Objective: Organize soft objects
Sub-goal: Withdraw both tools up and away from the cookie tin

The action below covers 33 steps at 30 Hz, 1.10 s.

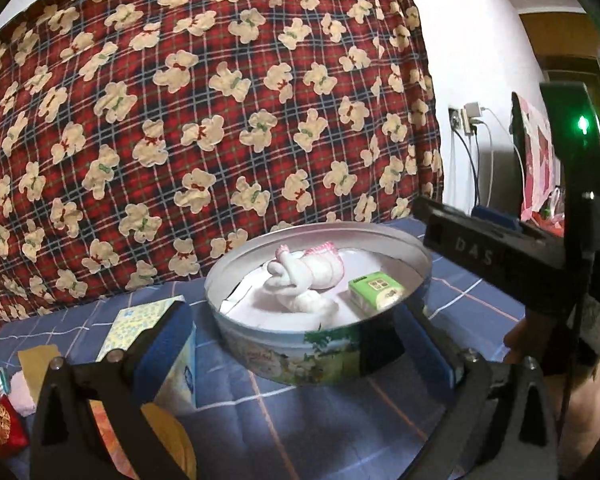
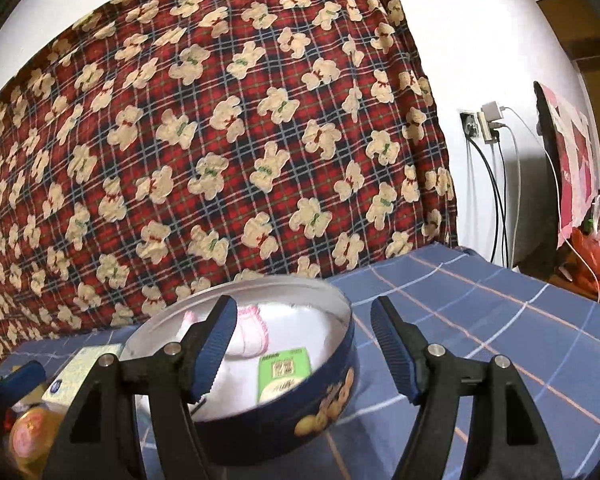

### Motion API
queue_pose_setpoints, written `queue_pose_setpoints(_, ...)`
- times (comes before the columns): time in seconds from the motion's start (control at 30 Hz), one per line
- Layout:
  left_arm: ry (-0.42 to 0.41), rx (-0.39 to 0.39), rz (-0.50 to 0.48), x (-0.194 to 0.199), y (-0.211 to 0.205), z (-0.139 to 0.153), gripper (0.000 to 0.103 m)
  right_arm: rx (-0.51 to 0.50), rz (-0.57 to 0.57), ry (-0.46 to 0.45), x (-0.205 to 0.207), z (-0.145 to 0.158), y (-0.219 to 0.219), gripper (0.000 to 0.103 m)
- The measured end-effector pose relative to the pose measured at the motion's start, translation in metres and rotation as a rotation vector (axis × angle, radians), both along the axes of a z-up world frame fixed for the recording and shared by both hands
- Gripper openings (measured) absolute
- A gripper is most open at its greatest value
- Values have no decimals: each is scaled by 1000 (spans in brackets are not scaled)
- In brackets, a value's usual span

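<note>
A round blue cookie tin (image 1: 312,360) stands on the blue checked bedsheet and holds knotted white socks (image 1: 300,284), a pink-trimmed white sock (image 1: 326,256) and a green tissue pack (image 1: 376,292). My left gripper (image 1: 300,344) is open, its fingers either side of the tin's near wall. My right gripper (image 2: 304,344) is open and empty above the tin's right rim (image 2: 340,300); the green pack (image 2: 284,372) and the pink-trimmed sock (image 2: 250,332) show between and behind its fingers. The right gripper's black body (image 1: 500,252) appears at the right of the left wrist view.
A red plaid quilt with bear prints (image 1: 204,120) rises behind the tin. A yellow-blue tissue box (image 1: 148,324) sits left of the tin, with a pink soft item (image 1: 22,396) and small packets at far left. Wall socket with cables (image 2: 484,124) at right.
</note>
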<state>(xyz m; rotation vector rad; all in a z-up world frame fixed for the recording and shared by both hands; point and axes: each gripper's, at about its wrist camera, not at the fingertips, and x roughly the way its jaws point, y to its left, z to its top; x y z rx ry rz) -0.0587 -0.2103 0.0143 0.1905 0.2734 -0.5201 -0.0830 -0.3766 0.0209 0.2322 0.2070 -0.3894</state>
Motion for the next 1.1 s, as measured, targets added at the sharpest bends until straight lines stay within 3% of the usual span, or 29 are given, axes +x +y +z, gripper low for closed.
queue_pose_setpoints(0.3, -13, -20, 18, -18, 40, 1, 103, -60, 62, -9, -12, 3, 42, 72)
queue_pose_setpoints(0.7, -35, -17, 60, -27, 97, 0, 103, 10, 145, -28, -15, 1, 95, 73)
queue_pose_setpoints(1.1, -53, 0, 232, -3, 196, -1, 103, -1, 305, -43, 3, 3, 171, 75)
